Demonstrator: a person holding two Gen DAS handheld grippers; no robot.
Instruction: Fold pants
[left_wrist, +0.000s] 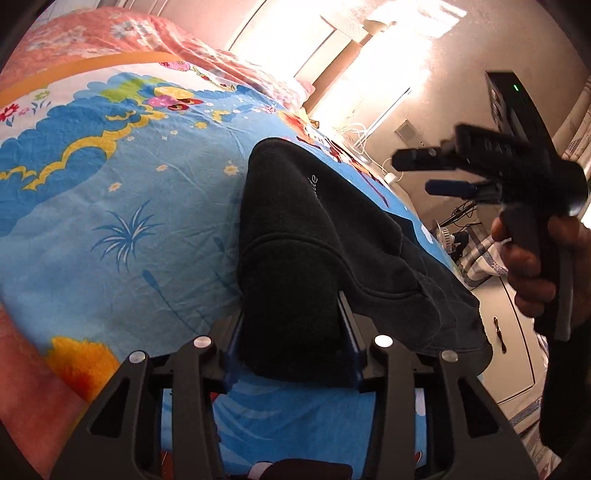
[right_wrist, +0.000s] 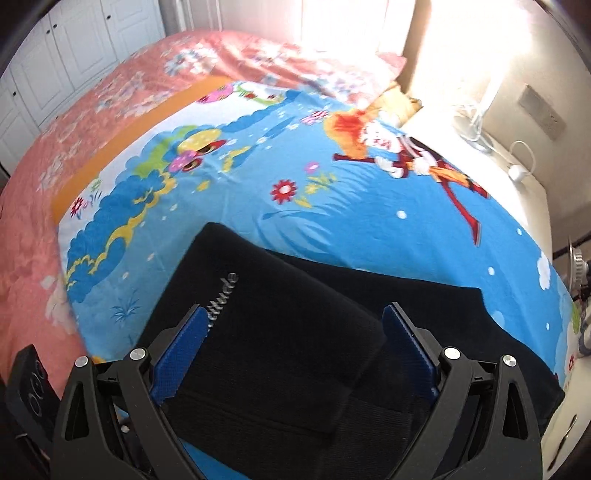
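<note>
Black pants (left_wrist: 317, 236), partly folded with white lettering on top, lie on the blue cartoon bed sheet (left_wrist: 129, 206). My left gripper (left_wrist: 291, 332) has its jaws around a raised fold of the pants at the near edge; the fabric hides the fingertips. My right gripper (right_wrist: 295, 332) is open, hovering above the pants (right_wrist: 280, 332) with its blue pads (right_wrist: 184, 343) apart and nothing between them. The right gripper also shows in the left wrist view (left_wrist: 424, 173), held in a hand above the bed's right edge, jaws apart.
A pink floral blanket (right_wrist: 122, 96) covers the far part of the bed. White wardrobe doors (right_wrist: 55, 55) stand at back left. A white bedside surface with a cable and charger (right_wrist: 515, 170) is at right. A white cabinet (left_wrist: 509, 332) stands beside the bed.
</note>
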